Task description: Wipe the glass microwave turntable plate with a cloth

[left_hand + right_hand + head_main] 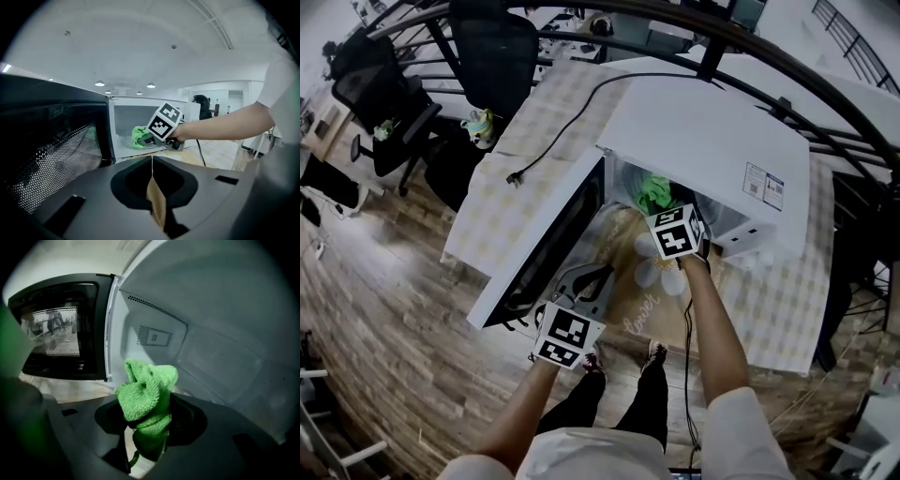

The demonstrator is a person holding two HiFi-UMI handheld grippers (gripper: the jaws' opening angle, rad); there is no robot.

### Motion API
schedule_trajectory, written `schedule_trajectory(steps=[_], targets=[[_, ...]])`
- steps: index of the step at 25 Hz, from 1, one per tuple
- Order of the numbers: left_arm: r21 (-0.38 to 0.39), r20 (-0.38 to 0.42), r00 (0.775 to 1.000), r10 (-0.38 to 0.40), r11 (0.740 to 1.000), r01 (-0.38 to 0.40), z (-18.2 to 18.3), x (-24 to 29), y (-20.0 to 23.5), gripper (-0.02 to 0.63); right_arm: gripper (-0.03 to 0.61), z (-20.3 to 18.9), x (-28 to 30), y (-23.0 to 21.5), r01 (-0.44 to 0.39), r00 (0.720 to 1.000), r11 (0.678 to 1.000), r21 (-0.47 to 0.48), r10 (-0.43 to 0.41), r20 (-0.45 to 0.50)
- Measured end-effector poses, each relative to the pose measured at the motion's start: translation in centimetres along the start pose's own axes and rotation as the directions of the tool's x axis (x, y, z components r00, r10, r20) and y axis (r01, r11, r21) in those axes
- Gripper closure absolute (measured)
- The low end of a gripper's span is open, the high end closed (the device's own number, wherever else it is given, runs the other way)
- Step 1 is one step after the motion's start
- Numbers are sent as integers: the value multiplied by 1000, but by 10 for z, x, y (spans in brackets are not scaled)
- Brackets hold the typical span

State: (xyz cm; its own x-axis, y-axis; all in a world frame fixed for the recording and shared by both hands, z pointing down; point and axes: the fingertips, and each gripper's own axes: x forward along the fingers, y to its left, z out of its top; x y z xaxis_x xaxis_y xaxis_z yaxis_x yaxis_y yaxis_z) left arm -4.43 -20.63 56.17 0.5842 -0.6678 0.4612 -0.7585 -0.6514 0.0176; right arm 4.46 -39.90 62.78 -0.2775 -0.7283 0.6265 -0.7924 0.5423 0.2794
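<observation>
The white microwave [703, 141] stands on a table with its door [546, 246] swung open. My right gripper [664, 208] reaches into the cavity, shut on a bunched green cloth [654, 191]. In the right gripper view the cloth [146, 397] bulges up out of the gripper [147, 430] in front of the white inner walls. From the left gripper view the cloth [139, 136] rests on the faint glass turntable plate [125, 140] on the cavity floor. My left gripper [152, 172] is shut on nothing, held low beside the open door [51, 154].
A checkered cloth covers the table [520, 164]. The microwave's black cord and plug [517, 176] lie on it at the left. Black office chairs [492, 47] stand beyond. The person's legs and wooden floor [403, 309] lie below the table's front edge.
</observation>
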Motion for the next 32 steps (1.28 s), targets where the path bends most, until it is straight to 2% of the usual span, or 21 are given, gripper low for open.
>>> schedule_trajectory(steps=[4, 8, 11, 16, 20, 23, 25, 29, 32], targets=[[8, 7, 1000, -14, 1000, 14, 6, 1, -3, 592, 371, -26, -21, -15, 22, 998, 999, 28, -20, -52], [12, 15, 1000, -24, 1000, 24, 11, 2, -3, 592, 374, -49, -45, -36, 103, 991, 991, 86, -94, -100], [2, 21, 1000, -23, 1000, 23, 13, 3, -1, 592, 373, -53, -51, -39, 141, 985, 985, 95, -130, -111], [-7, 19, 1000, -9, 1000, 9, 12, -1, 5, 592, 371, -15, -37, -34, 98, 995, 976, 192, -90, -51], [-13, 5, 1000, 8, 1000, -8, 5, -7, 11, 592, 370, 25, -1, -12, 57, 998, 989, 135, -57, 2], [-16, -2, 1000, 15, 1000, -15, 0, -9, 13, 592, 368, 46, 21, 14, -11, 999, 995, 103, 8, 31], [-12, -7, 1000, 14, 1000, -14, -3, -9, 13, 592, 370, 44, 31, 19, -7, 1000, 994, 113, 6, 5], [-3, -6, 1000, -4, 1000, 4, -3, -8, 8, 592, 367, 27, 30, 4, 5, 1000, 966, 259, -10, 17], [8, -6, 999, -32, 999, 32, -4, -3, -1, 592, 367, 10, 18, -14, 48, 999, 953, 298, -47, -11]])
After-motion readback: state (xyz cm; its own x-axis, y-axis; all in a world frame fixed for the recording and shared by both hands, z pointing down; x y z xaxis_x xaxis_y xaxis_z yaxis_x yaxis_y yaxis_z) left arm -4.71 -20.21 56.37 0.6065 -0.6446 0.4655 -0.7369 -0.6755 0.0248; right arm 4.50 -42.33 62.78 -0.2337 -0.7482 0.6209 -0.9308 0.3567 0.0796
